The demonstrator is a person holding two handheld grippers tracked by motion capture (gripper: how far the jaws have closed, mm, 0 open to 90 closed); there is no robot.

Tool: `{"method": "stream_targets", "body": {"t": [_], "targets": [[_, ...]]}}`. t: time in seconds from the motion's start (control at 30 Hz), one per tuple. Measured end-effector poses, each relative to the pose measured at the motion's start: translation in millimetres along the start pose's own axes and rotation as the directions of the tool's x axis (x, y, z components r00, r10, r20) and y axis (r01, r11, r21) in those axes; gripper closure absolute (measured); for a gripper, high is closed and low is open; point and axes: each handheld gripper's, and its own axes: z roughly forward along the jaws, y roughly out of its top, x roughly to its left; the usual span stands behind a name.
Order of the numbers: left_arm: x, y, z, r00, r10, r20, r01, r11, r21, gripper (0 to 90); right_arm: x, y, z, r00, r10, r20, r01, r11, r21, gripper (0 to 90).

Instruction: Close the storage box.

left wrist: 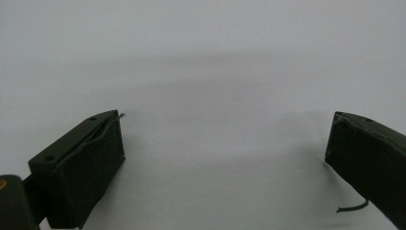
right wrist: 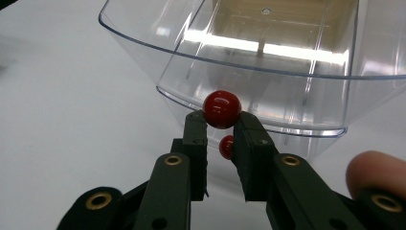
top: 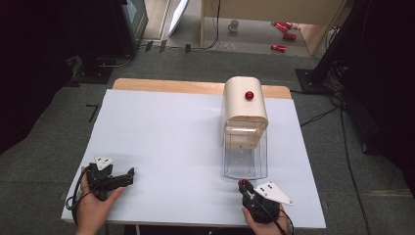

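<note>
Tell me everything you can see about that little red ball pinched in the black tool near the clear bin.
The red ball is small, round and glossy, with bright glints on top; it looks like hard plastic or painted wood. It sits clamped between the tips of the right hand-held gripper, whose black jaws press it from both sides. It is held just in front of the clear plastic drawer, near its front wall. A smaller red shape shows below it between the jaws; what that is cannot be told.
</note>
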Motion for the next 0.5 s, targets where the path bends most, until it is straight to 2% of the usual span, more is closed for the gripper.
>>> {"method": "stream_targets", "body": {"t": [0.23,0.5], "targets": [[0.1,0.0,0.0,1.0000,0.001,0.000,-0.001,1.0000,0.001,0.0,0.4,4.5,-3.4,0.9999,-0.009,-0.006,0.009,1.000,-0.006,77.6],[-0.2,0.1,0.0,1.0000,0.001,-0.002,-0.001,1.0000,0.002,0.0,-6.3,14.4,-8.9,1.0000,-0.002,0.008,0.002,1.000,-0.024,77.7]]}}
